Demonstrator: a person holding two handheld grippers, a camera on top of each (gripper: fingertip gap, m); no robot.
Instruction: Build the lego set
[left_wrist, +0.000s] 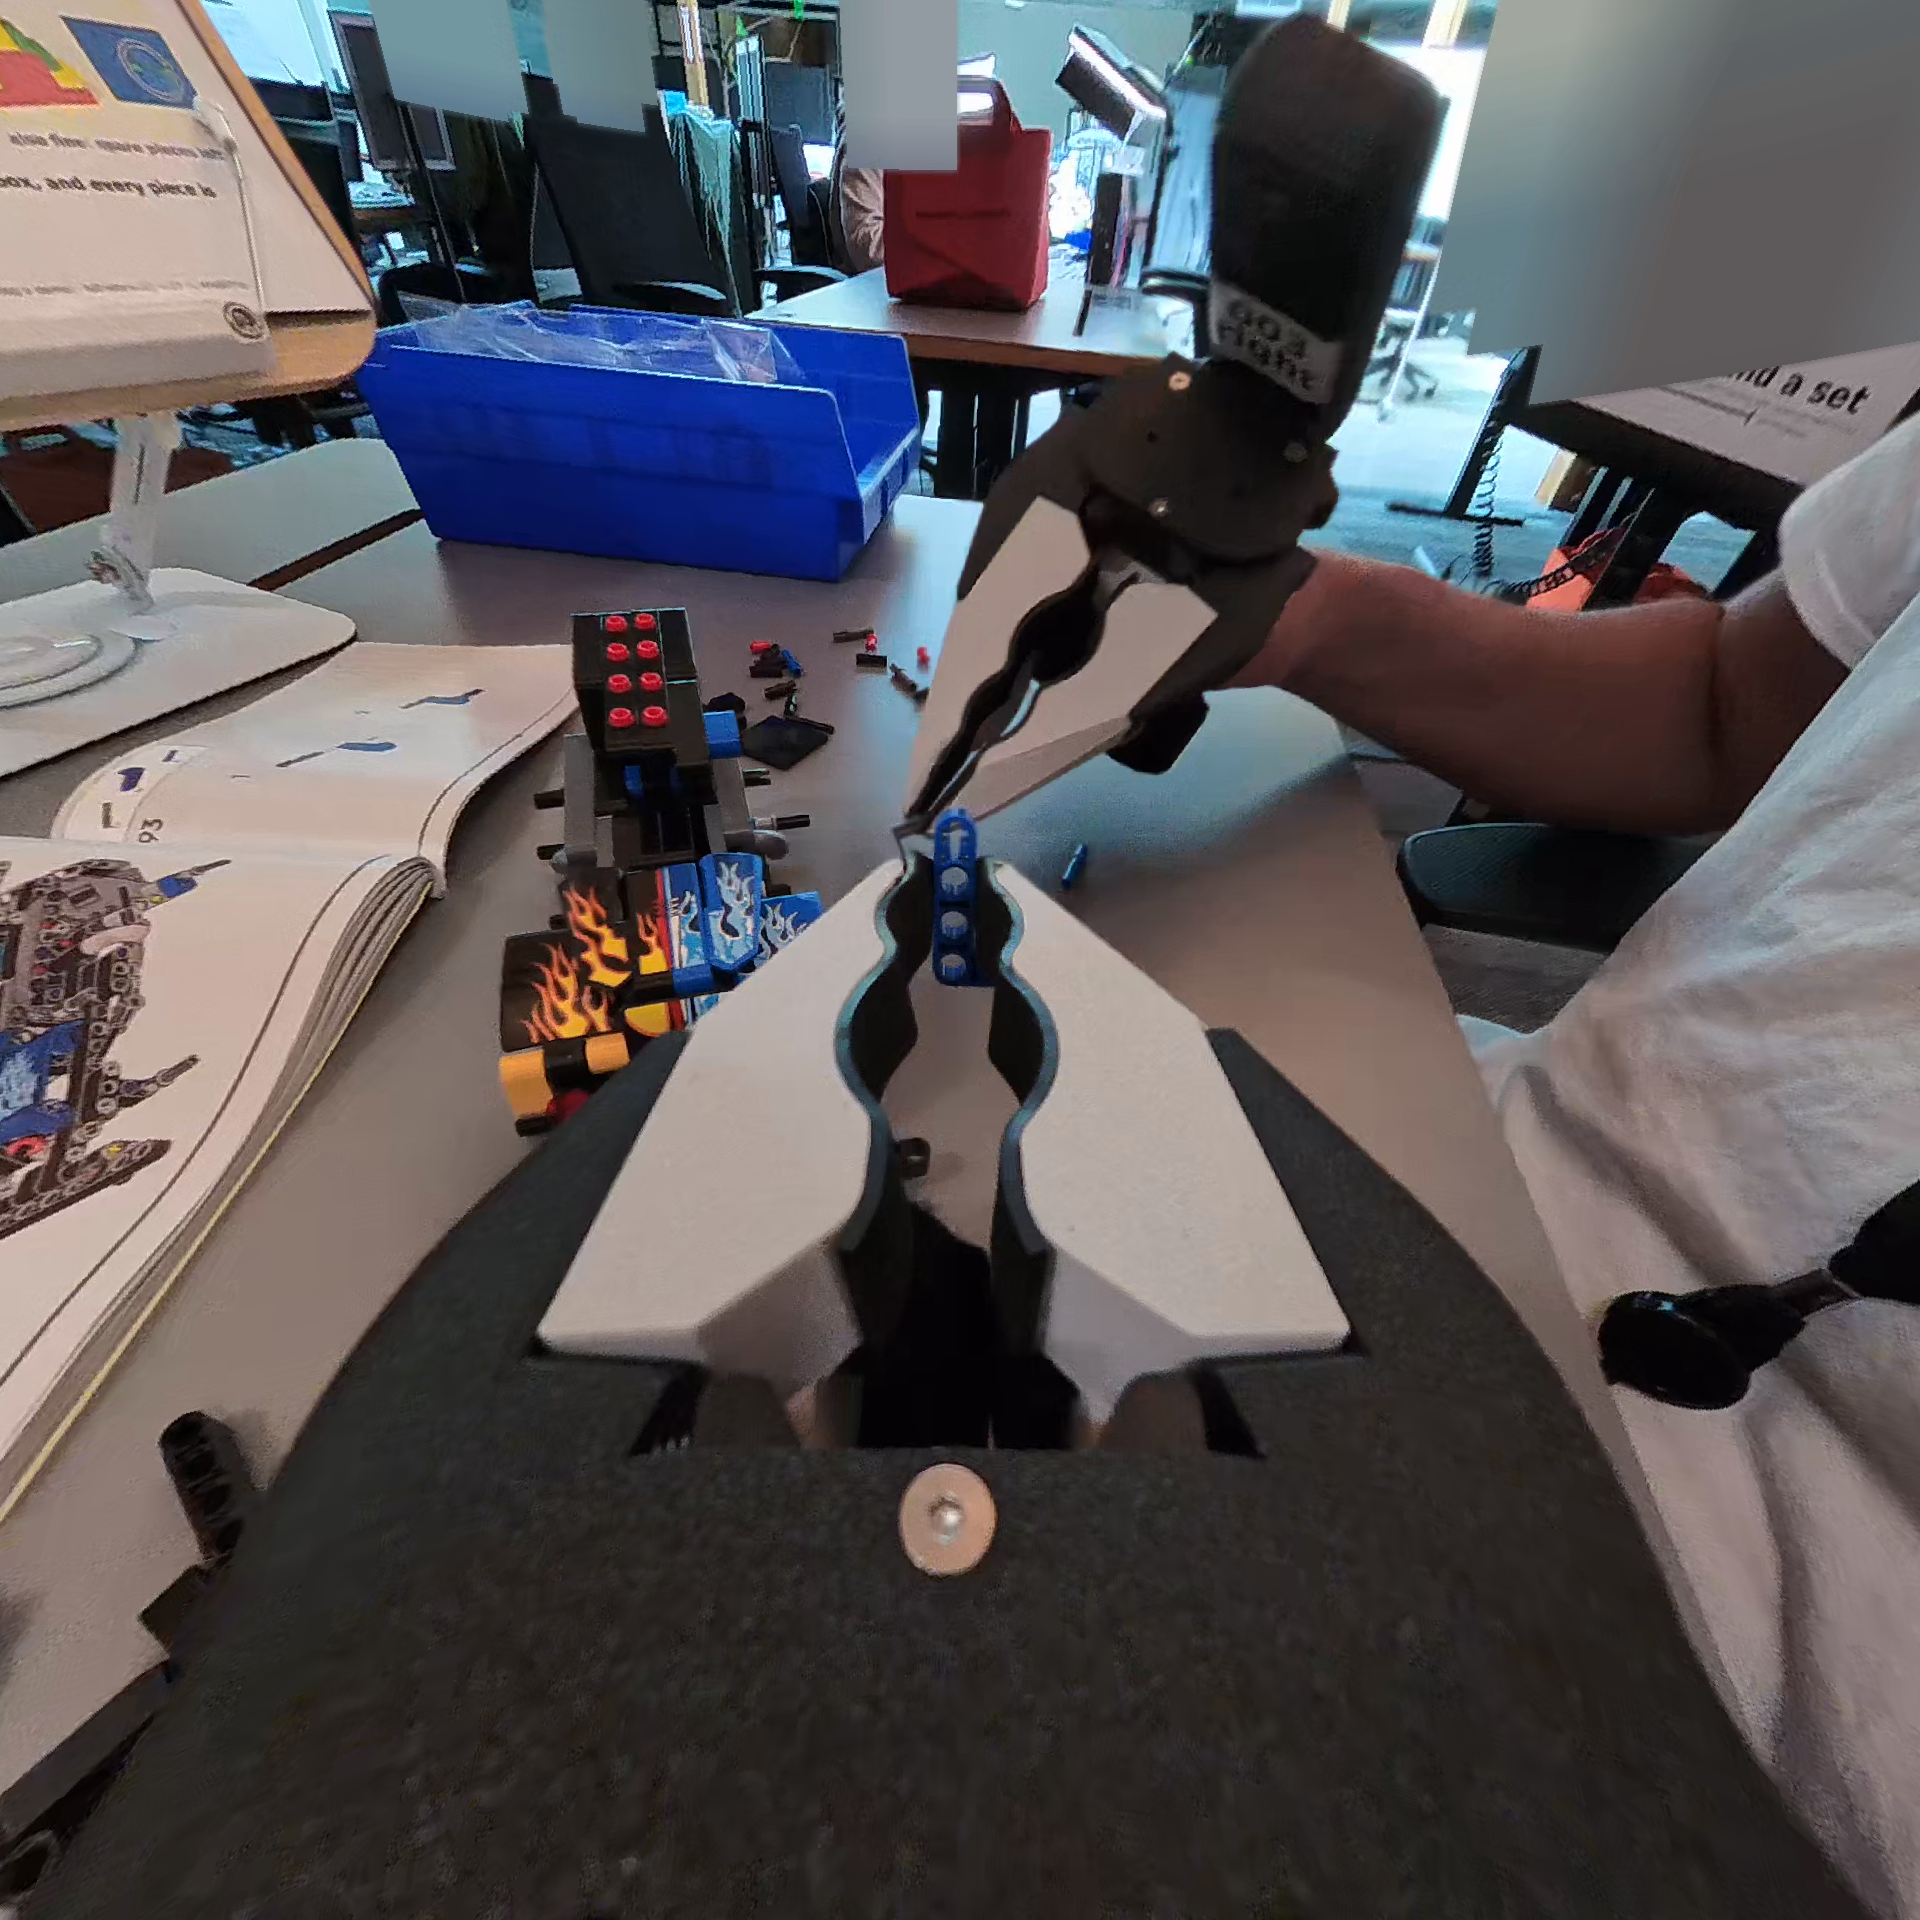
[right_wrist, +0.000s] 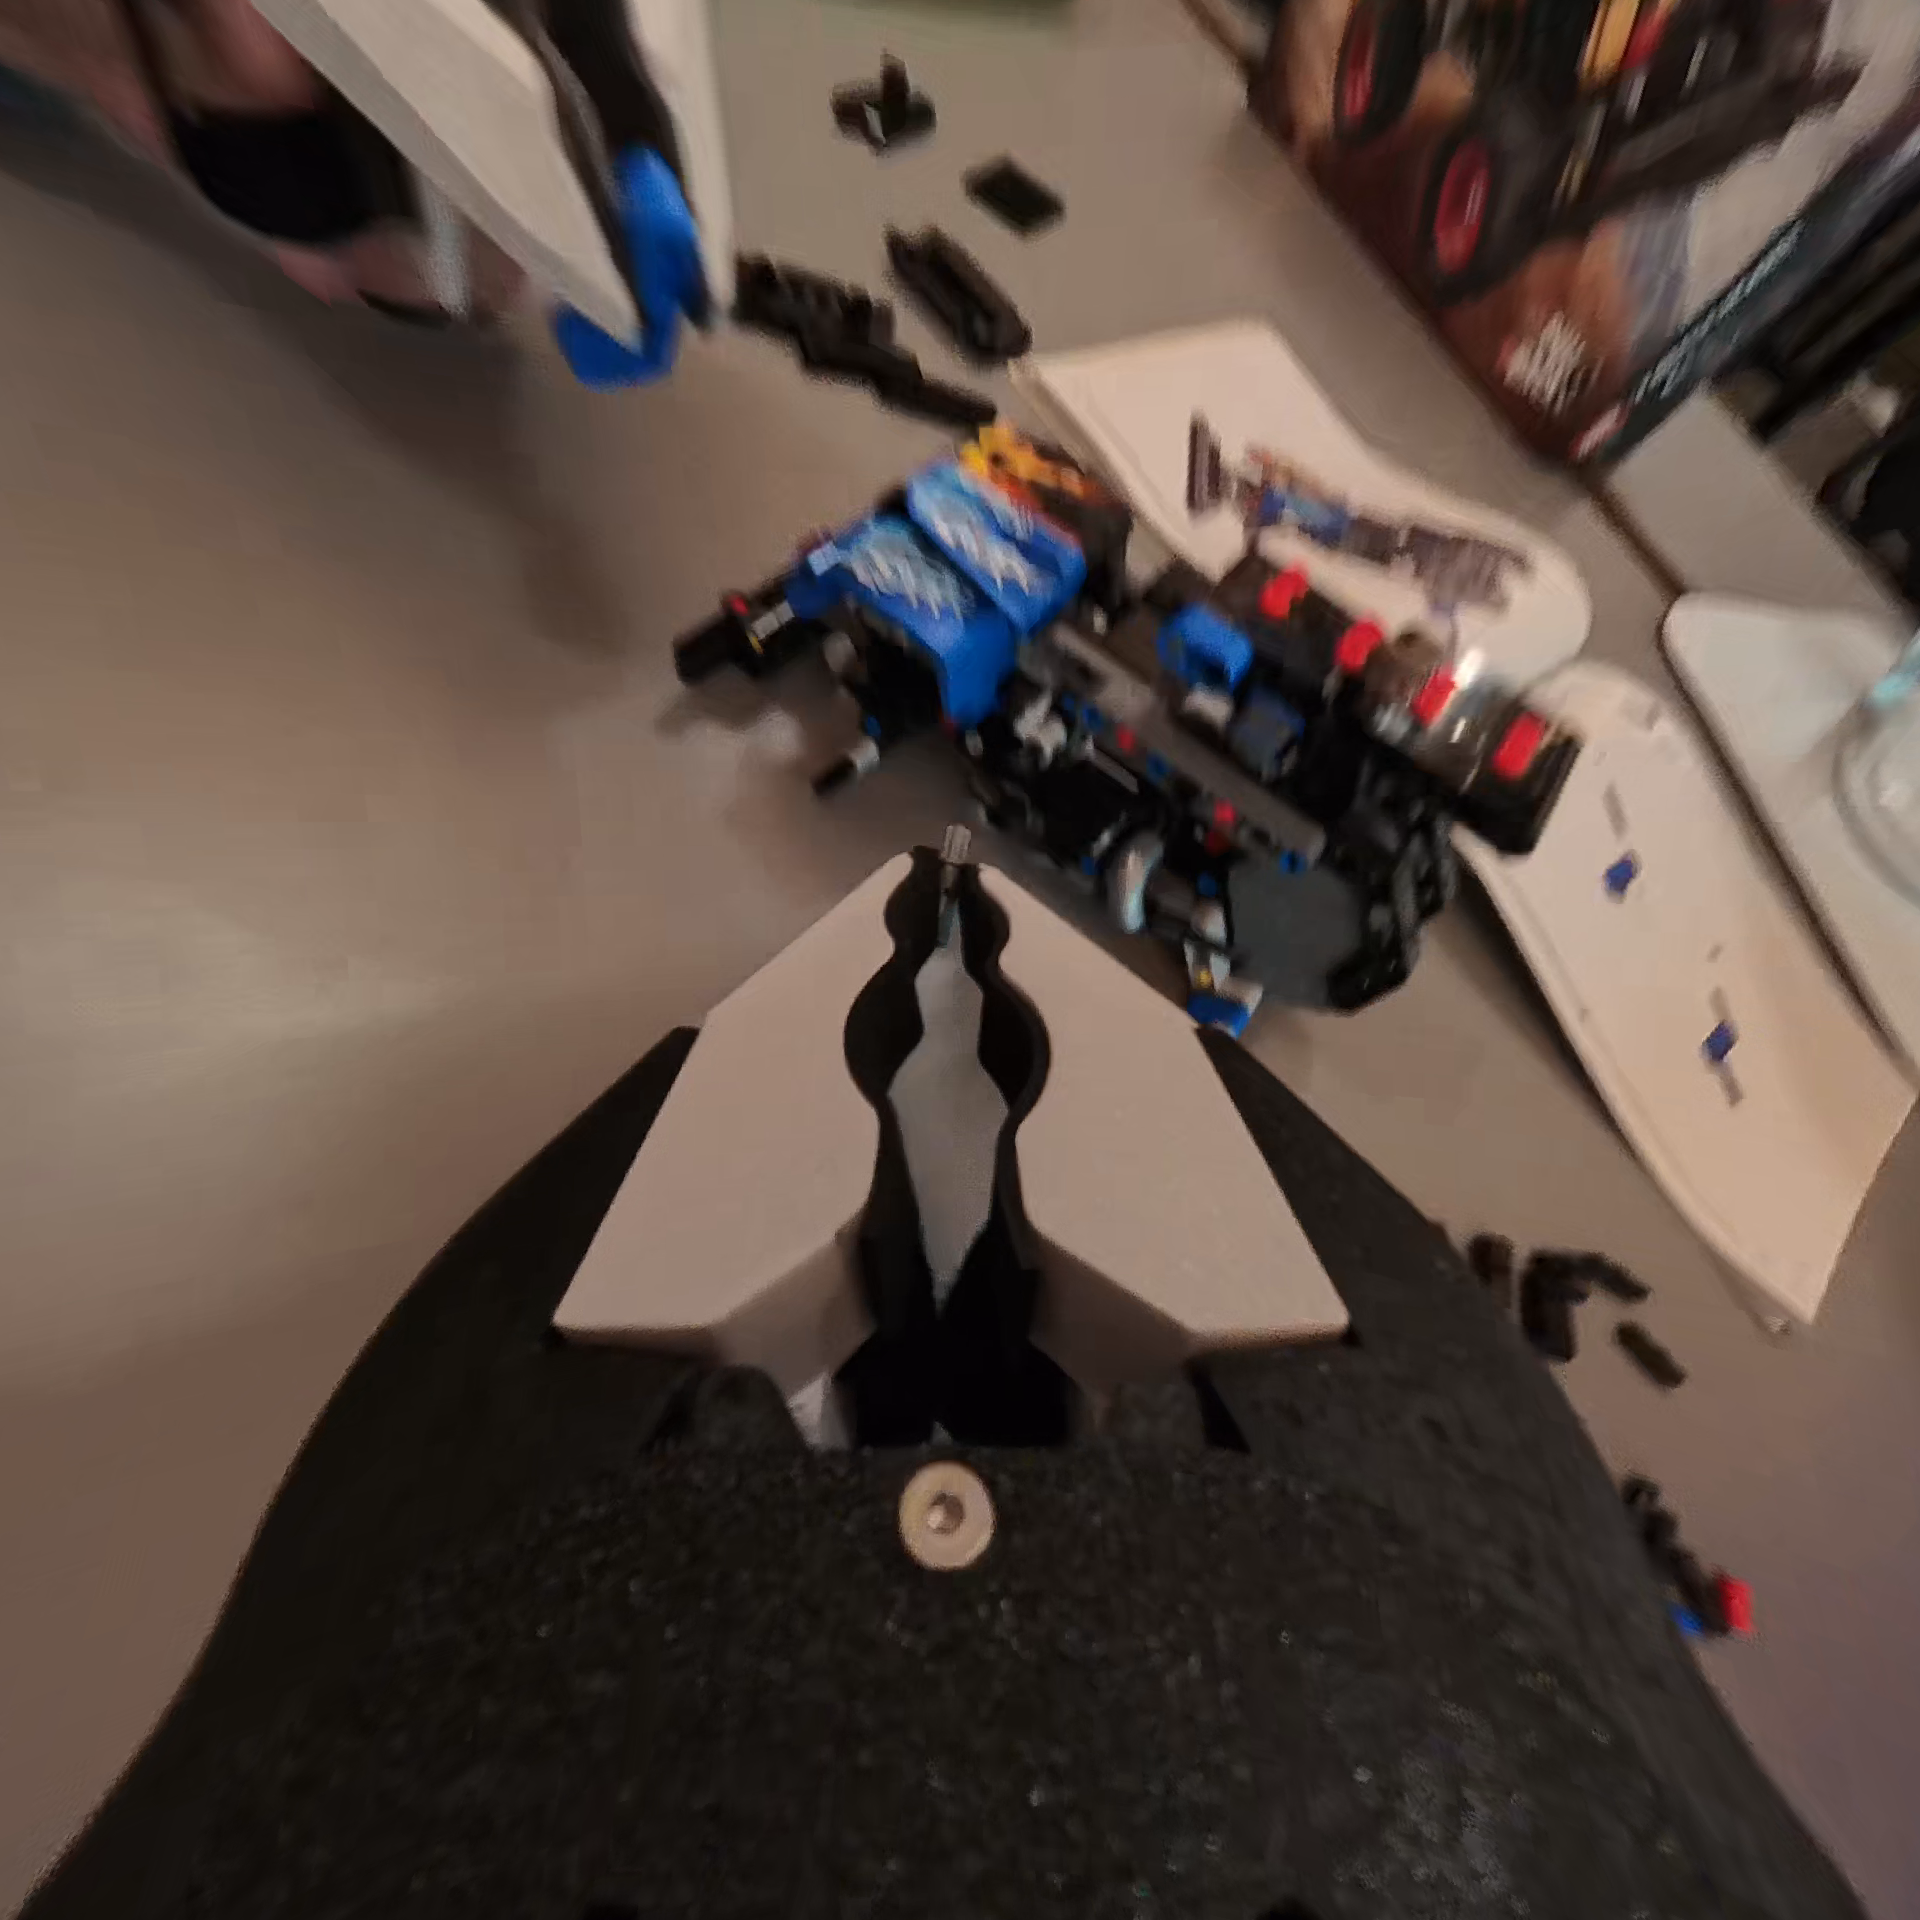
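My left gripper (left_wrist: 951, 868) is shut on a blue beam with holes (left_wrist: 956, 904), held upright above the table. My right gripper (right_wrist: 948, 868) is shut on a small grey pin (right_wrist: 951, 857). In the left wrist view the right gripper (left_wrist: 920, 821) points down with its tips just left of the top of the blue beam. In the blurred right wrist view the left gripper (right_wrist: 665, 312) with the blue beam (right_wrist: 649, 249) is at the upper left. The part-built lego truck (left_wrist: 644, 831) with flame and blue panels lies on the table; it also shows in the right wrist view (right_wrist: 1122, 727).
An open instruction booklet (left_wrist: 208, 935) lies left of the truck. A blue bin (left_wrist: 644, 436) stands behind it. Small loose black, red and blue pieces (left_wrist: 790, 686) lie past the truck. A set box (right_wrist: 1558, 208) stands at the far side. A person's arm (left_wrist: 1507, 686) reaches in from the right. Across from one pair of fingers to the other is roughly 9 cm.
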